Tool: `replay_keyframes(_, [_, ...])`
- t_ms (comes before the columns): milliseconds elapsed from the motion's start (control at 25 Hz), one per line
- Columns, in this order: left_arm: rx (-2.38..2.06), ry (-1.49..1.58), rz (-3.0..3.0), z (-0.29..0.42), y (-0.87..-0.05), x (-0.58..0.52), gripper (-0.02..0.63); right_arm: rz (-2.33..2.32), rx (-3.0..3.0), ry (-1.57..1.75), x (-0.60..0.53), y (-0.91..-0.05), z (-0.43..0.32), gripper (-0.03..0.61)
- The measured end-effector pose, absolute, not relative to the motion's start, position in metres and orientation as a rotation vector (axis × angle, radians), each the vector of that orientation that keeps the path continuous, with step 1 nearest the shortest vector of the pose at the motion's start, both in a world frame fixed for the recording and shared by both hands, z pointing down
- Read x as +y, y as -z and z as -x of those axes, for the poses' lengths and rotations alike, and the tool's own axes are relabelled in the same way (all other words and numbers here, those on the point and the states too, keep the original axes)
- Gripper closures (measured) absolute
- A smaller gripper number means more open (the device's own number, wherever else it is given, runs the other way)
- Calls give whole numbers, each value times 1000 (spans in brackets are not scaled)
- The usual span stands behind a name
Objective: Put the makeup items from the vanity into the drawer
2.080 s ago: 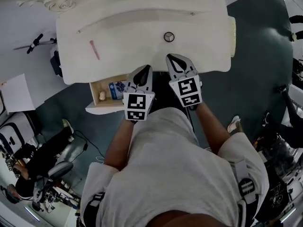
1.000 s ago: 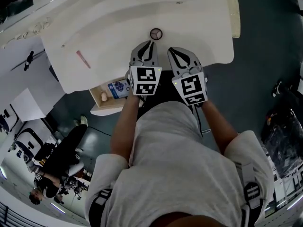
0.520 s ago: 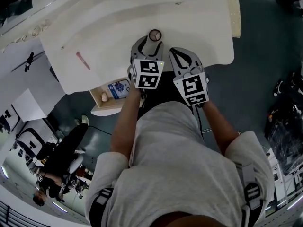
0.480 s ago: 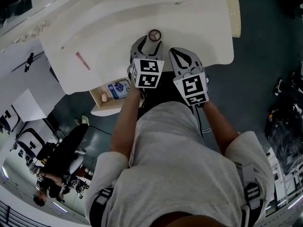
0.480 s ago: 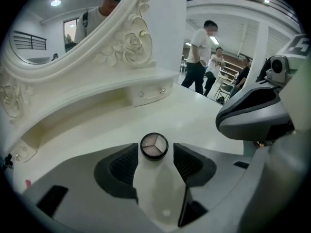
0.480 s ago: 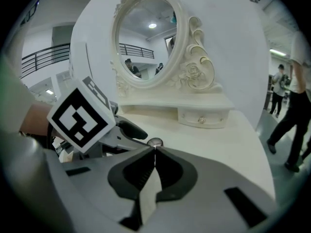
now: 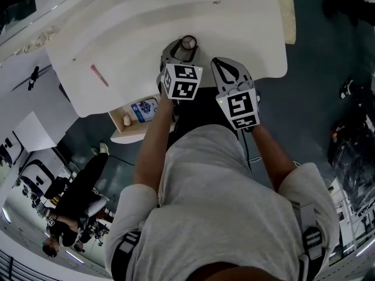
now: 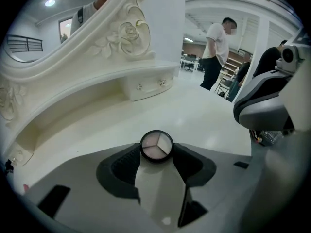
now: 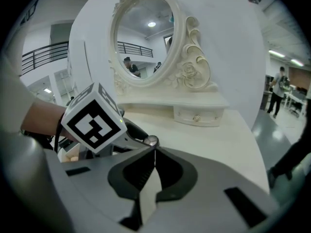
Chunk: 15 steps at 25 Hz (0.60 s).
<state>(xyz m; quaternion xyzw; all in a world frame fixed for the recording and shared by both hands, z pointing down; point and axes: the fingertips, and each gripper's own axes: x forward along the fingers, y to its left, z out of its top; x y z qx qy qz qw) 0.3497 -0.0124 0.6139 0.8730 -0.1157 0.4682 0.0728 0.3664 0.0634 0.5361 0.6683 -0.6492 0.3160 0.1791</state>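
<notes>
Left gripper [image 7: 179, 50]: jaws spread, just been opening, pointed down at the vanity top [image 7: 234, 28]. The compact [image 8: 156, 145] is framed between the tips, dead ahead, and no squeeze is seen. It is round, so no long axis is given. Right gripper [image 9: 154, 149]: jaws pressed together, nothing held, parked just beside; the left is nearer.

Counted on top: one compact, one pink stick [image 7: 98, 75] lying diagonally well to the left. In the open drawer [image 7: 133, 135]: one blue-white packet [image 7: 144, 108], one pale round piece [image 7: 126, 120].

**Pale vanity in a big, bright hall**

Dark teal floor [image 7: 319, 86] fills the right of the head view, and the cream vanity [image 7: 234, 34] spans its top. The carved oval mirror [image 9: 146, 38] reflects a ceiling light [image 9: 152, 24]. A railed gallery [image 9: 43, 55] runs at upper left. A bystander [image 8: 216, 42] stands upper right.
</notes>
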Motion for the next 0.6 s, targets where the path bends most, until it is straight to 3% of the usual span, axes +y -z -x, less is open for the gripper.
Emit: replay_keyframes(600, [-501,-1320,-2596,-326,-589,-21,403,-1812,-1909,-820,43,-517,-349,563])
